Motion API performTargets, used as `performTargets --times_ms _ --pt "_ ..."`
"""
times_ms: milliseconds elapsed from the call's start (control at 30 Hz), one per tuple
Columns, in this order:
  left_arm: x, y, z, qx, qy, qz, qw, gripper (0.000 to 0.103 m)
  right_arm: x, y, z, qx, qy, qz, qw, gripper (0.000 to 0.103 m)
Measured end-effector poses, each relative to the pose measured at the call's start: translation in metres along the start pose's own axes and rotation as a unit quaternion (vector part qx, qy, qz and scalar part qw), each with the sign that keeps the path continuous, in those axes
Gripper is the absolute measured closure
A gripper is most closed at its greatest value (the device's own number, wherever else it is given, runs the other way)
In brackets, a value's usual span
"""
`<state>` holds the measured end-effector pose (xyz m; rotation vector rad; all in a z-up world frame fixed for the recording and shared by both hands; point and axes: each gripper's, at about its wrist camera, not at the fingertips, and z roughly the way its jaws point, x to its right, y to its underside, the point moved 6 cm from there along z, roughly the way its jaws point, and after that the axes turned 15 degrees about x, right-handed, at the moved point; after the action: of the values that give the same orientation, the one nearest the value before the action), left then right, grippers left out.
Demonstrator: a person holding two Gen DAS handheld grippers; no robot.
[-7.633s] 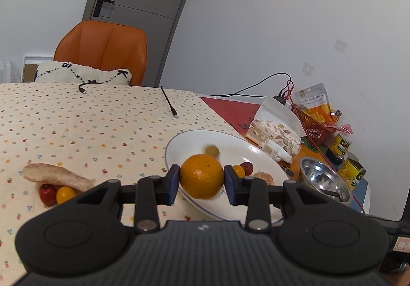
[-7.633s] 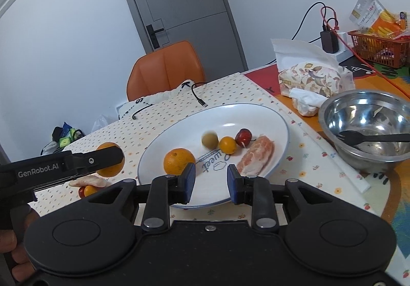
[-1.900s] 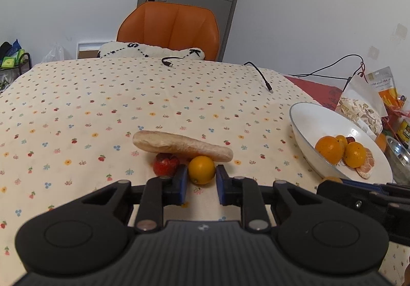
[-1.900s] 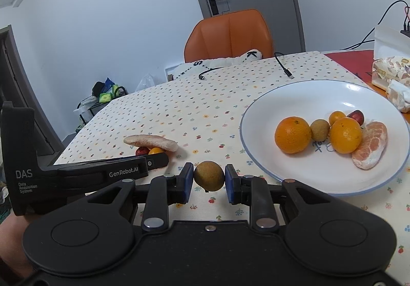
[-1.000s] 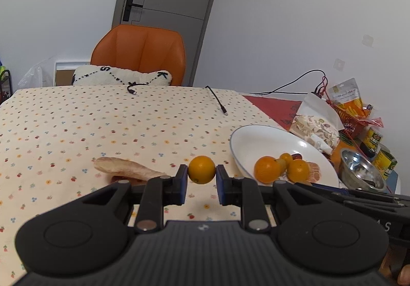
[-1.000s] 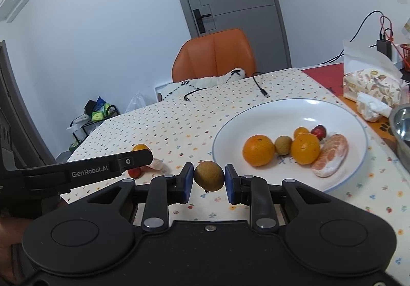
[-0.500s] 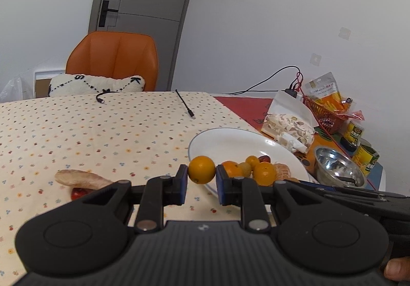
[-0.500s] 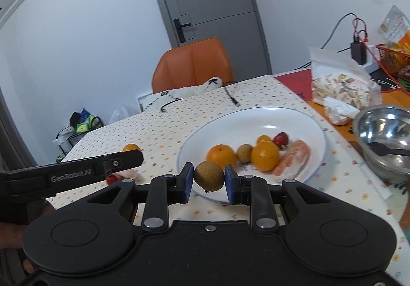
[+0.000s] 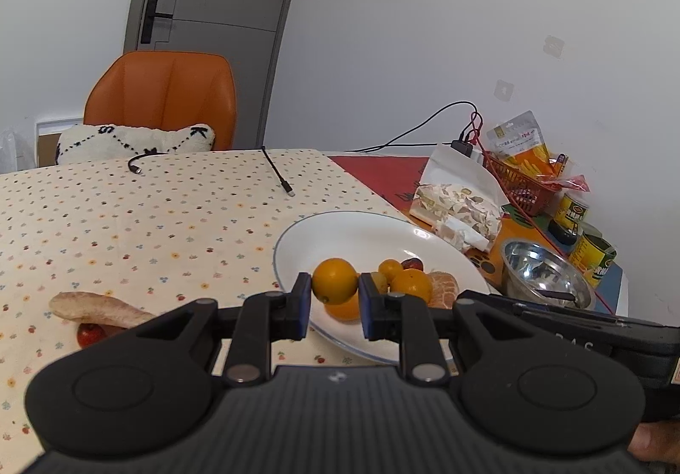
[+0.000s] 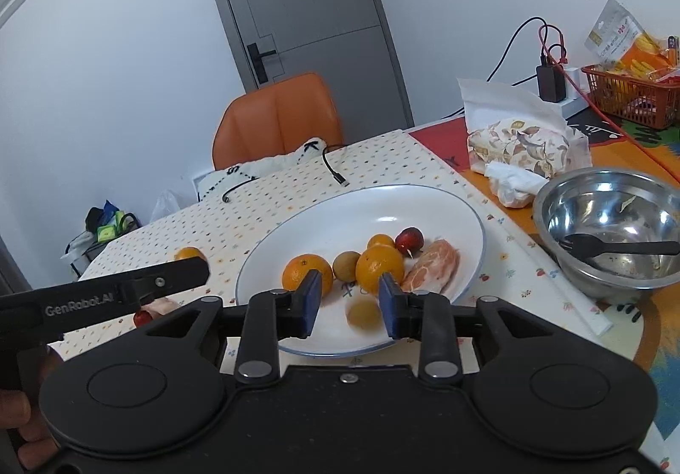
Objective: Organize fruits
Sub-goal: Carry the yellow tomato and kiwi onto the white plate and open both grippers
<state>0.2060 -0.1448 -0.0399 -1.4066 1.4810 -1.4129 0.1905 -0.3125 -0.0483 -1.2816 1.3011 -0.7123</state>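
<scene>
Brown fruit (image 10: 364, 314) sits loose between opening right fingers (image 10: 309, 295).

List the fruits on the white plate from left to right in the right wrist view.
Large round orange → small brown-green round fruit → second round orange → small dark red fruit → peeled pinkish citrus piece. The blurred yellowish fruit between the gripper fingers is left out.

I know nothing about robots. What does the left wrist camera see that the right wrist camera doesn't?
Left wrist only: yellow cans at the table's right end.
Right wrist only: a blurred brownish fruit lying loose between the fingers of the right tool, whose jaws have just been opening, and a pile of bags beyond the table.
Both: the white plate of fruit, the steel bowl, the orange chair, and the small orange clamped in the left tool.
</scene>
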Motion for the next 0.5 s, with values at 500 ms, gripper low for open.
performTargets --times_ms 500 --pt "0.013 -0.003 0.005 -0.002 0.011 -0.005 0.9999 0.075 0.016 -0.002 -0.007 0.001 0.014 0.018 1.0 0.066"
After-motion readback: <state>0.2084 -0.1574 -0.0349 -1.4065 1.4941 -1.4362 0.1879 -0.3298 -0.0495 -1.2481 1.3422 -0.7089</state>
